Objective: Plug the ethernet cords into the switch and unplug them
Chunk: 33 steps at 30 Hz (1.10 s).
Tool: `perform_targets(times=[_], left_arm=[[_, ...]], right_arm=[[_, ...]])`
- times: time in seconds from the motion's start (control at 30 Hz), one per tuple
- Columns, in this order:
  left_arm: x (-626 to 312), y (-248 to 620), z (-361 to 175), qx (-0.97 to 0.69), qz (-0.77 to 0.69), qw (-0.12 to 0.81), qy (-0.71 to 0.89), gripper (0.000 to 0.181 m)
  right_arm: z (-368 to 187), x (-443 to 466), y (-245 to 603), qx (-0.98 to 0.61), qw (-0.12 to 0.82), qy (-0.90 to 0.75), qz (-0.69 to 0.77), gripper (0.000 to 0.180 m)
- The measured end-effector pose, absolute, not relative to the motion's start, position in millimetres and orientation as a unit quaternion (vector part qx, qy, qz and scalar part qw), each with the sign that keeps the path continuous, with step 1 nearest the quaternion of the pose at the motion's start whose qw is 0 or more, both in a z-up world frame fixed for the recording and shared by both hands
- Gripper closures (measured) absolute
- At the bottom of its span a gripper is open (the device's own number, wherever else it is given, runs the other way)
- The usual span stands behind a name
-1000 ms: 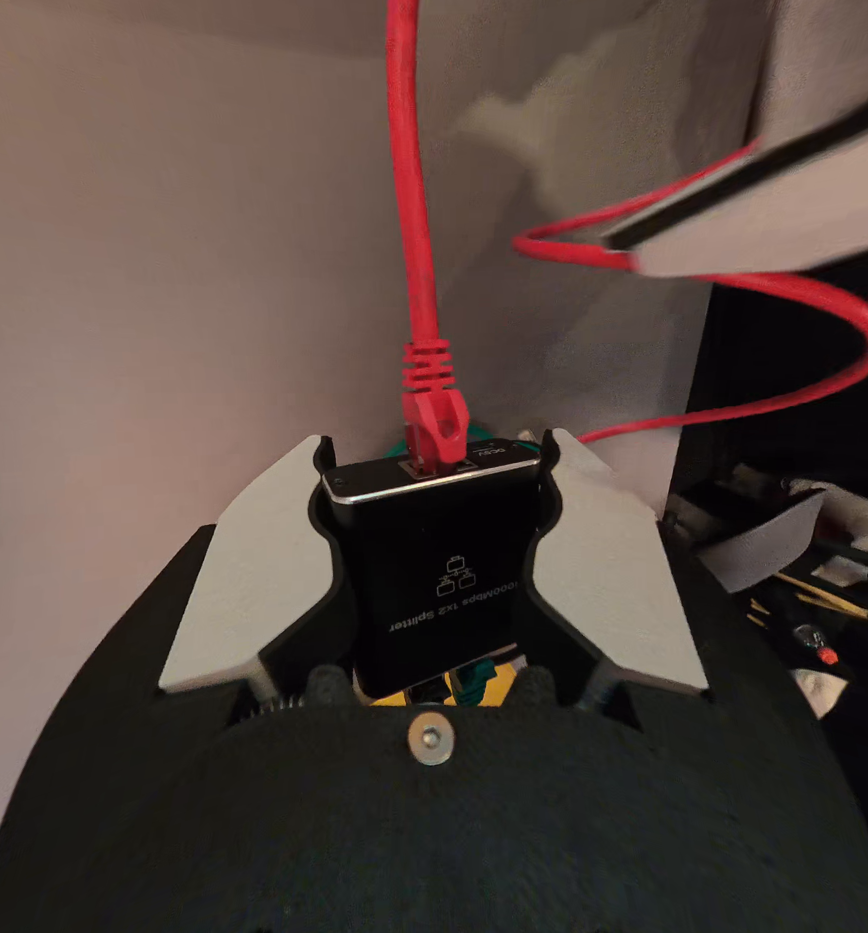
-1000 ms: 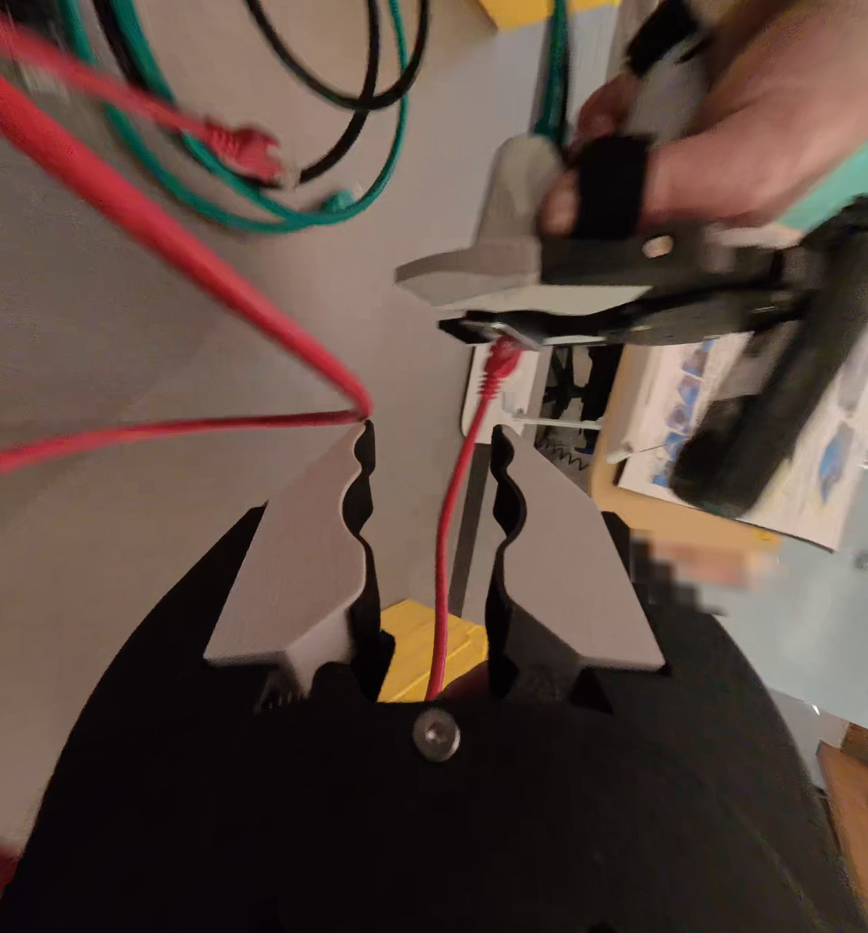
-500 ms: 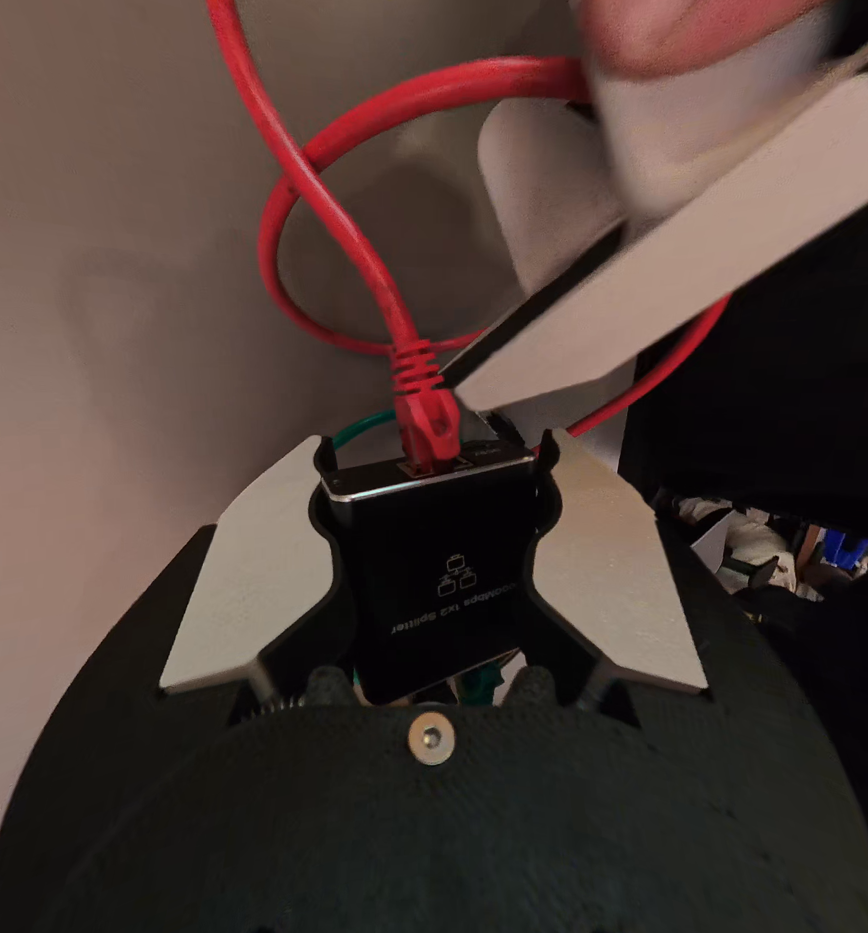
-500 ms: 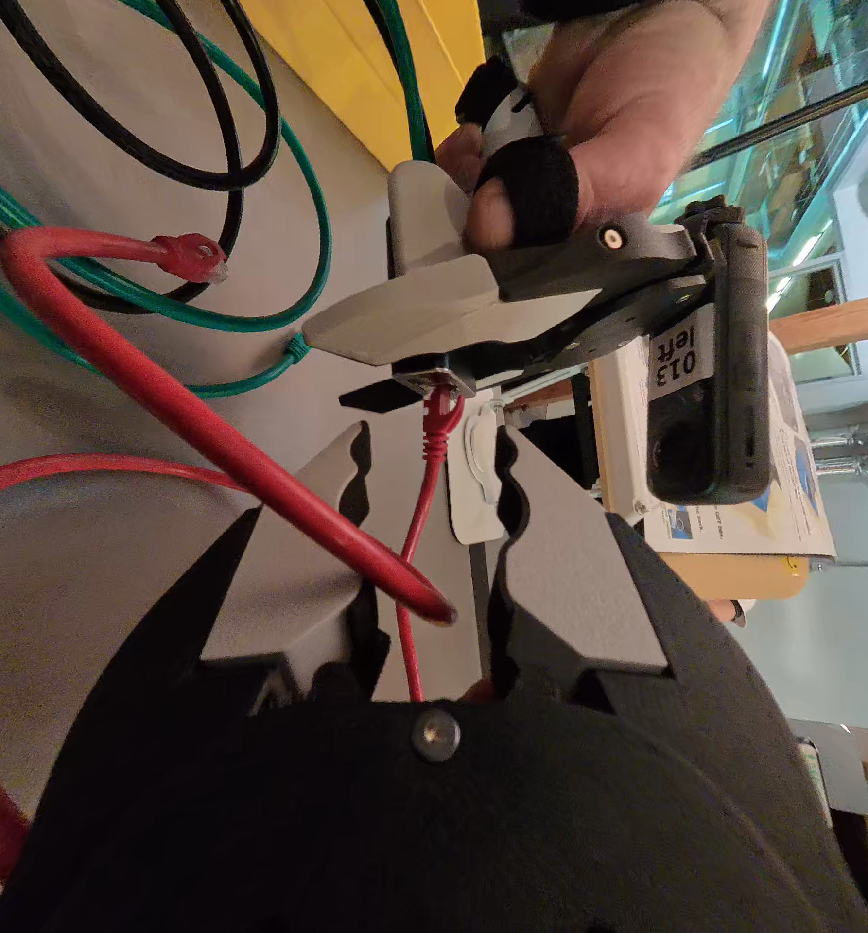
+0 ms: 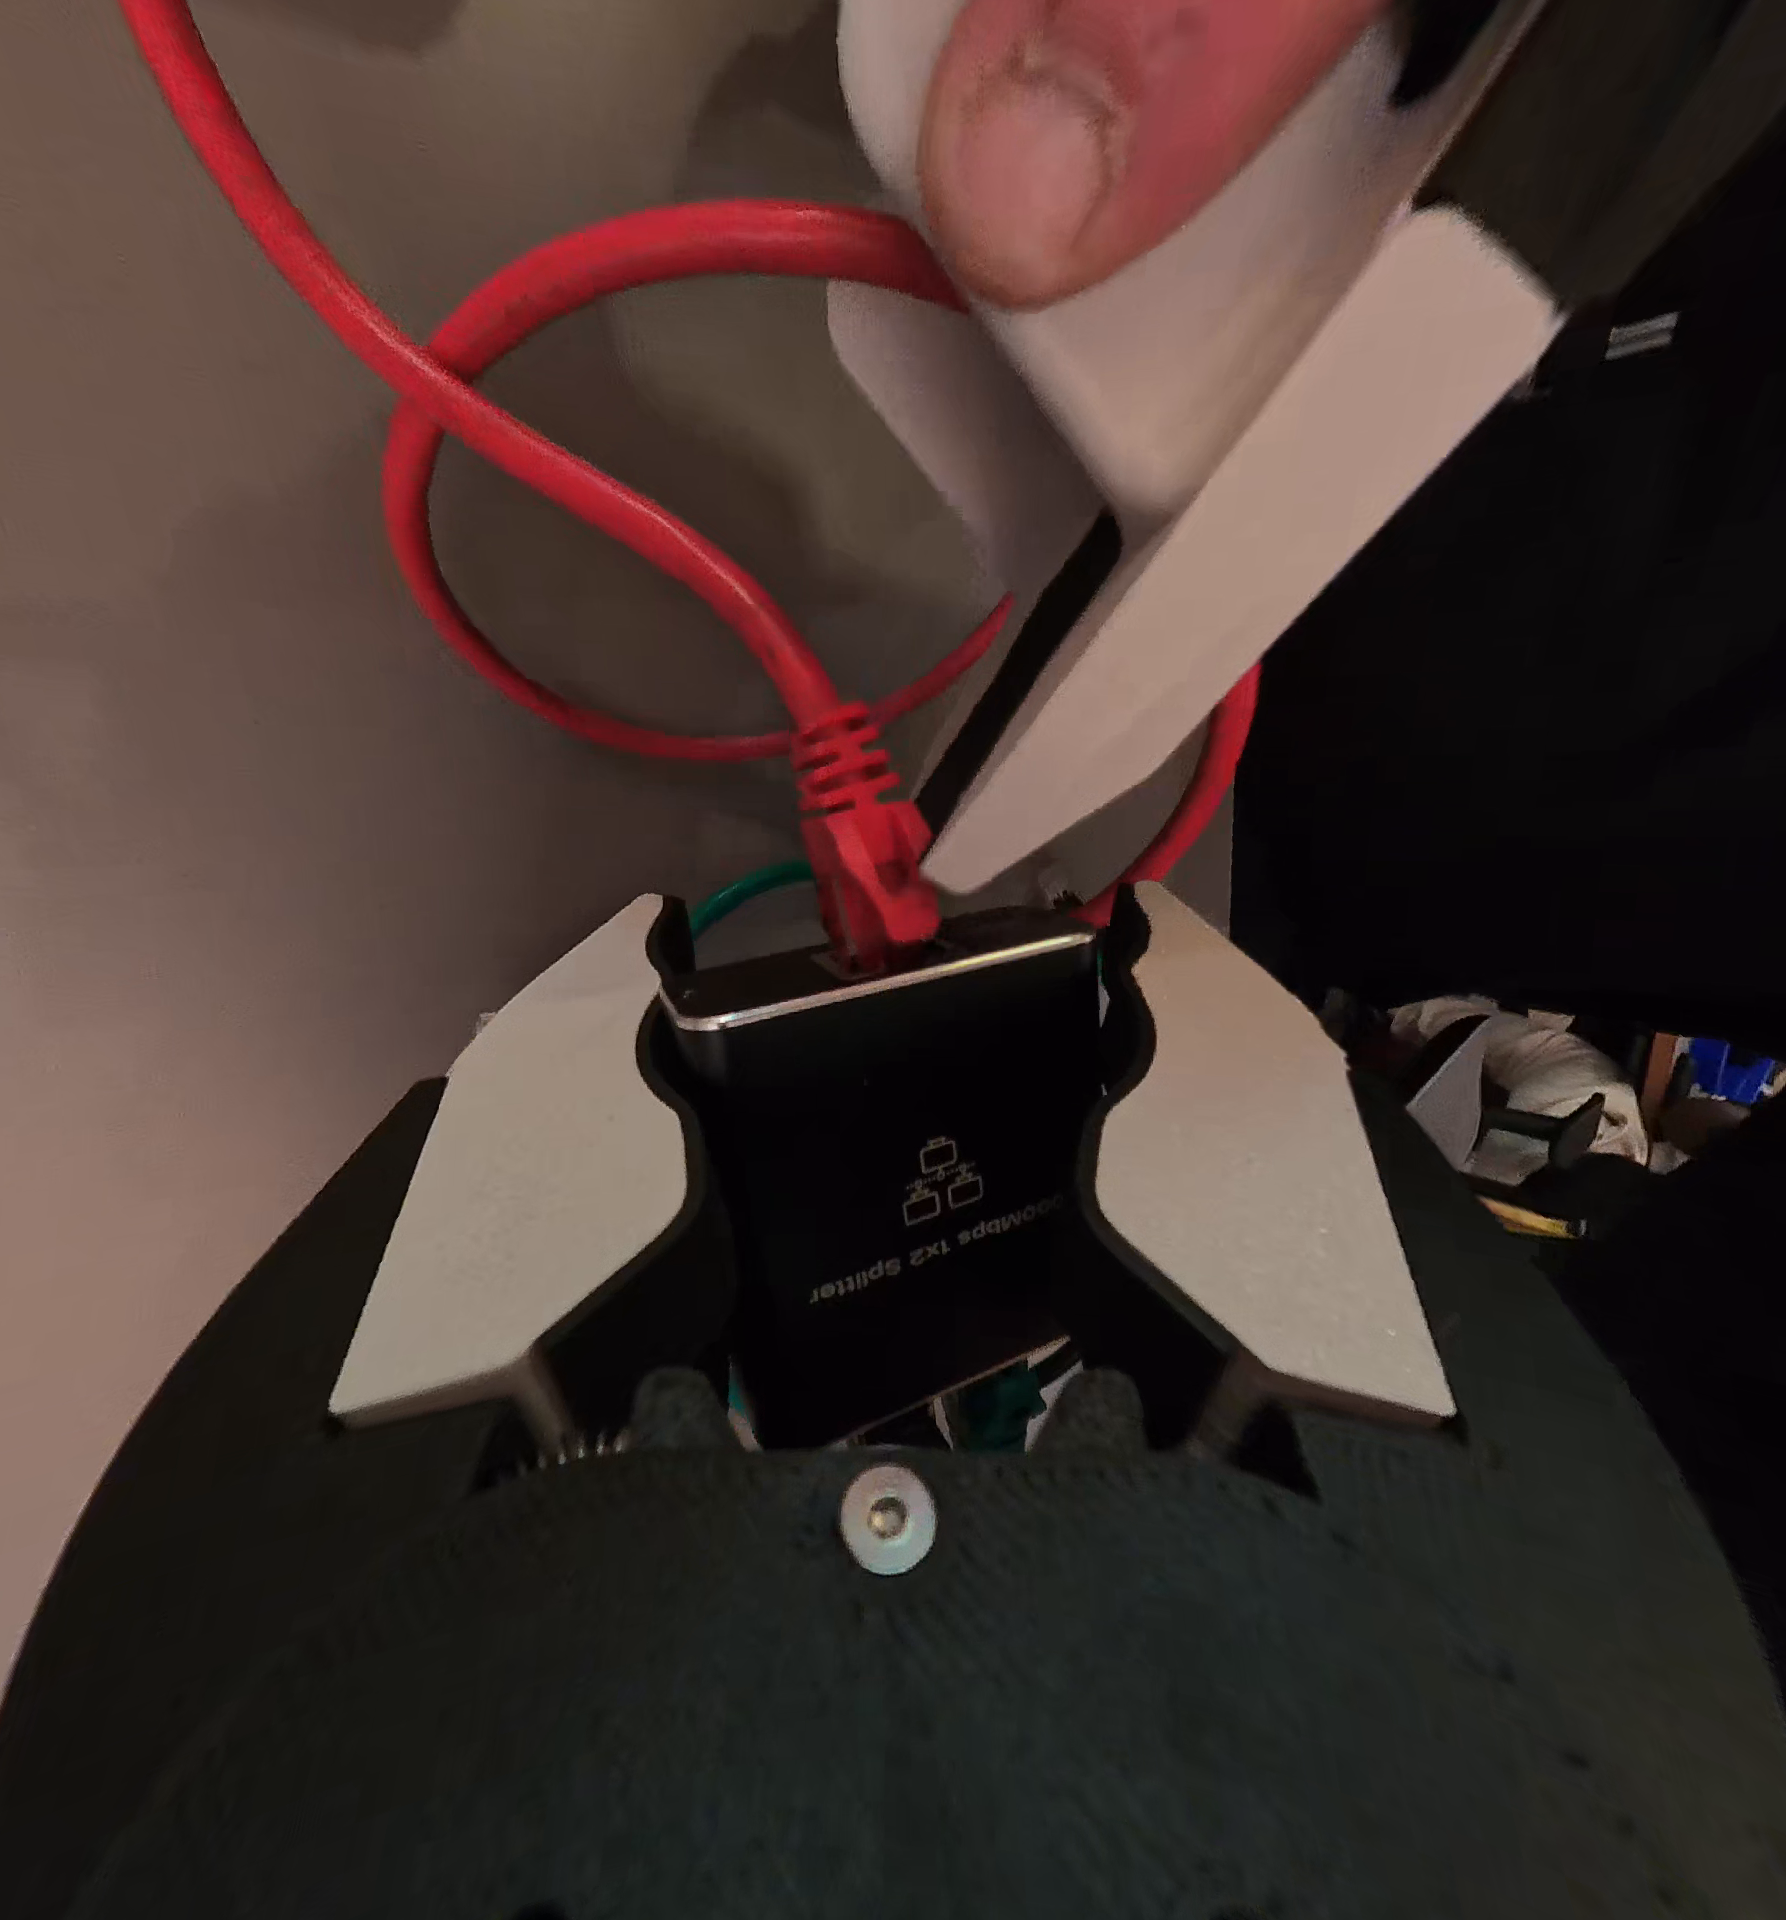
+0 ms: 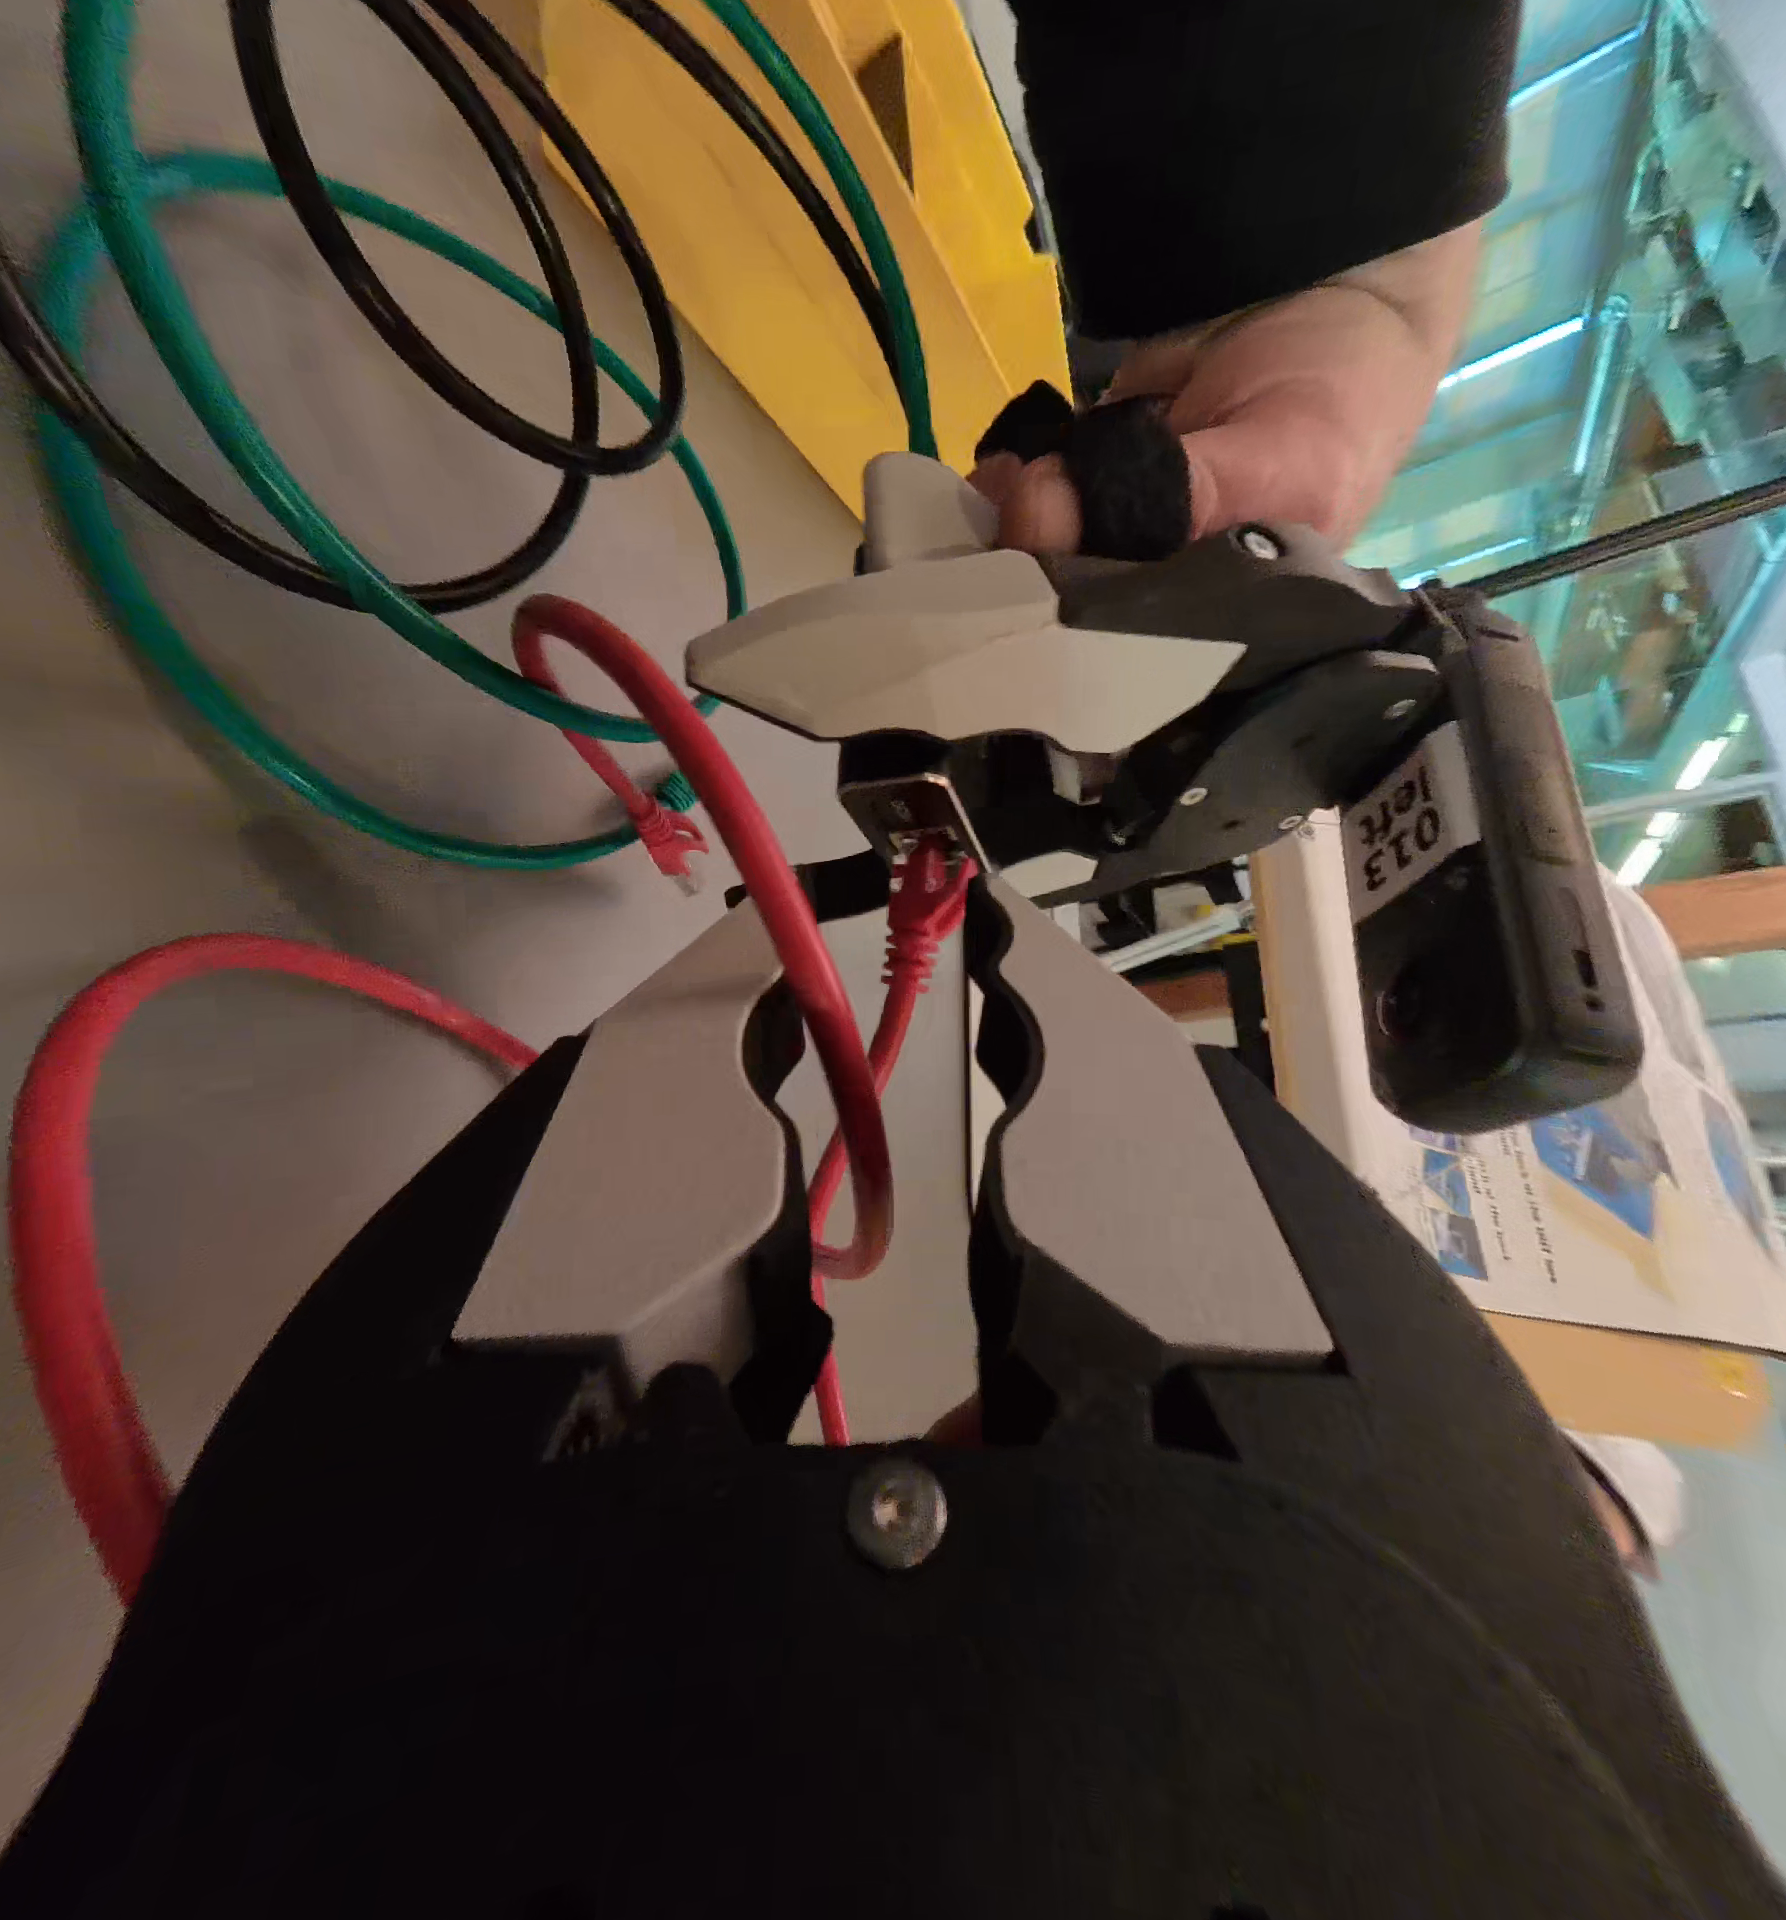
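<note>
**Red plug seated; right tongs closing in on the connector**

The switch (image 5: 894, 1164), a small black box with a bright metal rim, sits clamped between the two fingers of my left gripper (image 5: 894, 997), port face pointing away from the camera. The red plug (image 5: 863, 873) stands in one port; its red cord (image 5: 556, 447) rises from the boot and crosses itself in a loop above. A green cord (image 5: 754, 888) shows just behind the switch.

My right gripper (image 6: 873, 935) points at the port face. Its fingers stand apart, holding nothing, with the plug's boot between the tips and one tip touching or just beside the plug. A loop of red cord lies across the gap between the fingers.

Risks, as I judge them:
- Closing now may catch the stray loop together with the boot, so the grip slips.
- Pulling without pressing the latch tab may strain the port or drag the switch out of the left fingers.

Pose: my left hand (image 6: 1273, 416) holds its gripper level above the grey table (image 6: 245, 1039), palm over the handle.
</note>
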State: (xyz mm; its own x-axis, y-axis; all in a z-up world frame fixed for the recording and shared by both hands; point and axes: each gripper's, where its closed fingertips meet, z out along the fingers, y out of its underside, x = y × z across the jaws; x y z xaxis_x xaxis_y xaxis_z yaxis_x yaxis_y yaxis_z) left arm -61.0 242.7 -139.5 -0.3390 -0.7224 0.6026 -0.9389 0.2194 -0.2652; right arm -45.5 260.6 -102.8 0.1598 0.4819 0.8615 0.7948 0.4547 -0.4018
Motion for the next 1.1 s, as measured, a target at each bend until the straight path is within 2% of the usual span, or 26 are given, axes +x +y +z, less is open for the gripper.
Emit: perform_targets(times=[0.07,0.13,0.27,0.37,0.53,0.63,0.73,0.87,0.93,0.97,1.03,1.1], left_arm=[[-64,246,-141,0.548,0.291,0.175,-0.765,0.105],[-66,248,-140,0.546,0.290,0.168,-0.768,0.105],[-65,258,-139,0.554,0.274,0.149,-0.772,0.105],[-63,265,-141,0.563,0.253,0.137,-0.775,0.105],[-58,266,-139,0.564,0.237,0.111,-0.783,0.105],[-58,264,-137,0.563,0.222,0.101,-0.790,0.105],[-63,265,-138,0.565,0.187,0.091,-0.799,0.105],[-61,271,-140,0.578,0.144,0.078,-0.799,0.105],[-57,277,-138,0.588,0.130,0.071,-0.795,0.105],[-54,282,-135,0.598,0.124,0.064,-0.789,0.105],[-50,293,-126,0.618,0.114,0.050,-0.777,0.105],[-48,302,-114,0.632,0.109,0.036,-0.766,0.105]], right_arm=[[-99,-43,250,-0.522,0.551,-0.646,-0.082,0.147],[-100,-28,240,-0.561,0.483,-0.669,-0.061,0.141],[-65,2,224,-0.585,0.441,-0.675,-0.087,0.145],[-33,11,214,-0.653,0.438,-0.617,-0.033,0.153],[33,-32,210,-0.650,0.550,-0.461,0.251,0.164],[47,-14,252,-0.646,0.624,-0.344,0.273,0.175],[58,1,268,-0.665,0.634,-0.259,0.298,0.180],[117,-22,227,-0.601,0.663,-0.275,0.351,0.177],[144,-40,206,-0.559,0.684,-0.264,0.387,0.170],[152,-48,200,-0.546,0.692,-0.246,0.402,0.175],[148,-71,189,-0.534,0.677,-0.241,0.445,0.178],[117,-96,194,-0.558,0.647,-0.237,0.461,0.176]])
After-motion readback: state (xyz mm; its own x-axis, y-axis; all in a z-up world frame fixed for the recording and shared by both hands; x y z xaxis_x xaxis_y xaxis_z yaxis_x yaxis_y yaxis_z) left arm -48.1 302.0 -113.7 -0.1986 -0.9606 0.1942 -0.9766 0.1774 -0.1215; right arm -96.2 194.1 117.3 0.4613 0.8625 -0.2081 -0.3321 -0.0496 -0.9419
